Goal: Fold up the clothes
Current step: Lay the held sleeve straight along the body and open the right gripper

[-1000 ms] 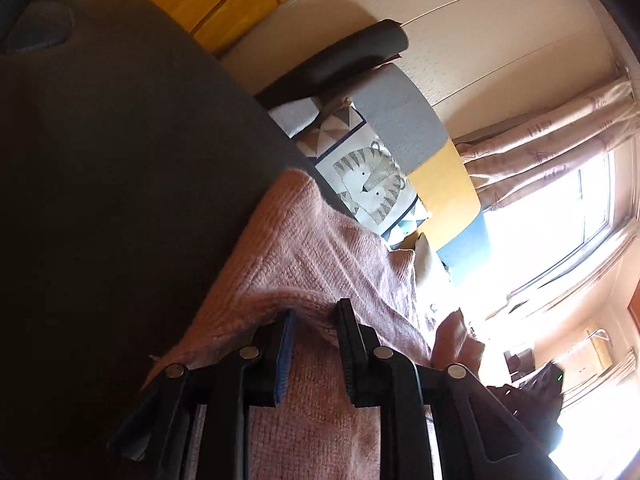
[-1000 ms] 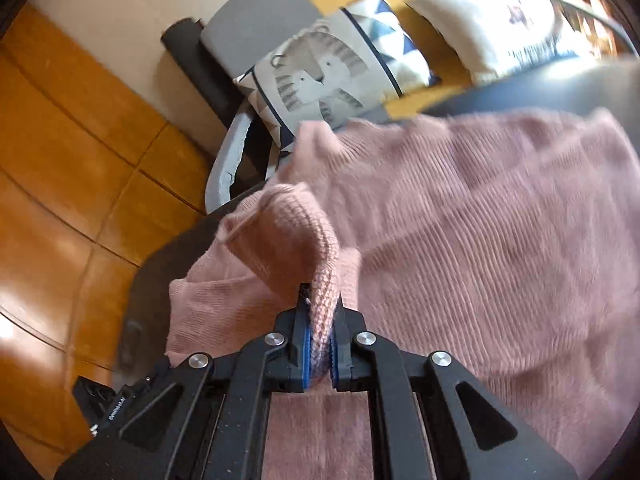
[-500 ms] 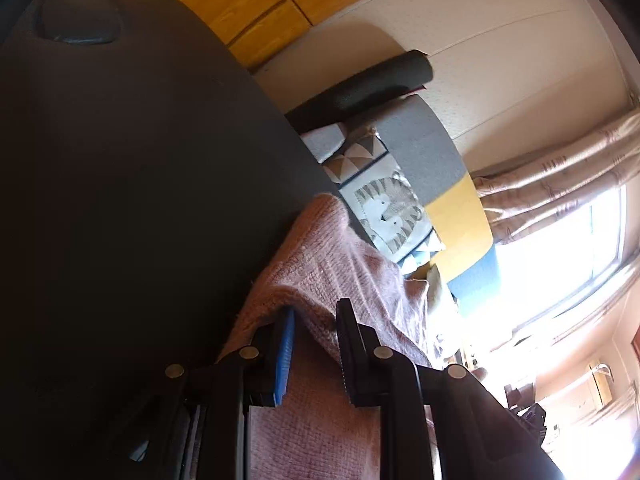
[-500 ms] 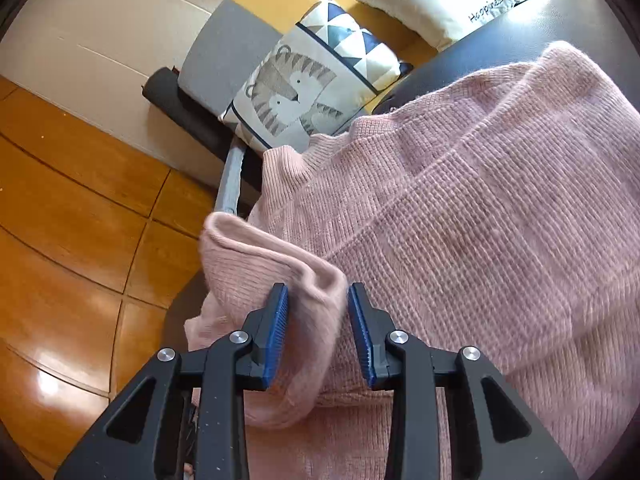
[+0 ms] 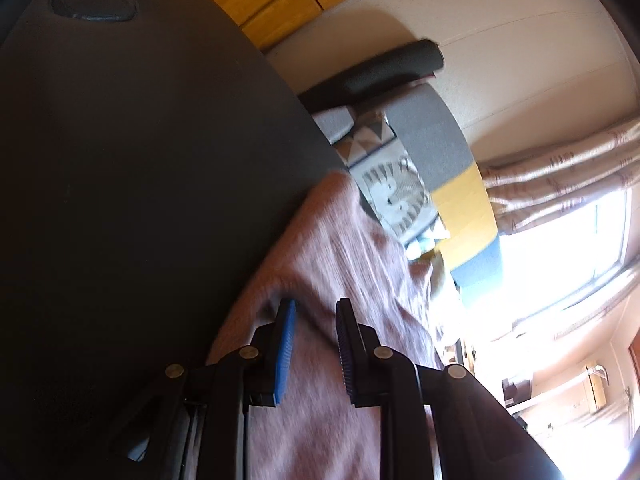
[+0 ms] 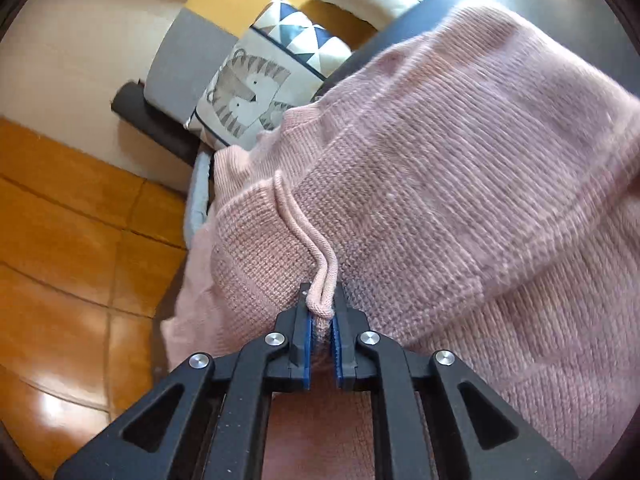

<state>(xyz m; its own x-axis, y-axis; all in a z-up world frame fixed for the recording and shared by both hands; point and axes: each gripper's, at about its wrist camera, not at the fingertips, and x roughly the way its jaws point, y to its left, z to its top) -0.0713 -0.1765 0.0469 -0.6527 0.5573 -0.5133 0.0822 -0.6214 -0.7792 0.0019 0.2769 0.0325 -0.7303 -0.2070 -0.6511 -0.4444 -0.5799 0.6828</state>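
While draped over dark table [image 5: 140, 160]: pink knit sweater [image 6: 460, 200]. Right gripper [image 6: 320, 316] clamped on rolled sweater edge. Left gripper [image 5: 316, 320] parted, gripping nothing visibly.

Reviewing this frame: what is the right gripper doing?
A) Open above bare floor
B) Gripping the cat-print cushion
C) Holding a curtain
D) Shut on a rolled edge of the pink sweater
D: in the right wrist view the right gripper has its blue pads pressed against a rolled knit edge of the pink sweater, which bunches up between them.
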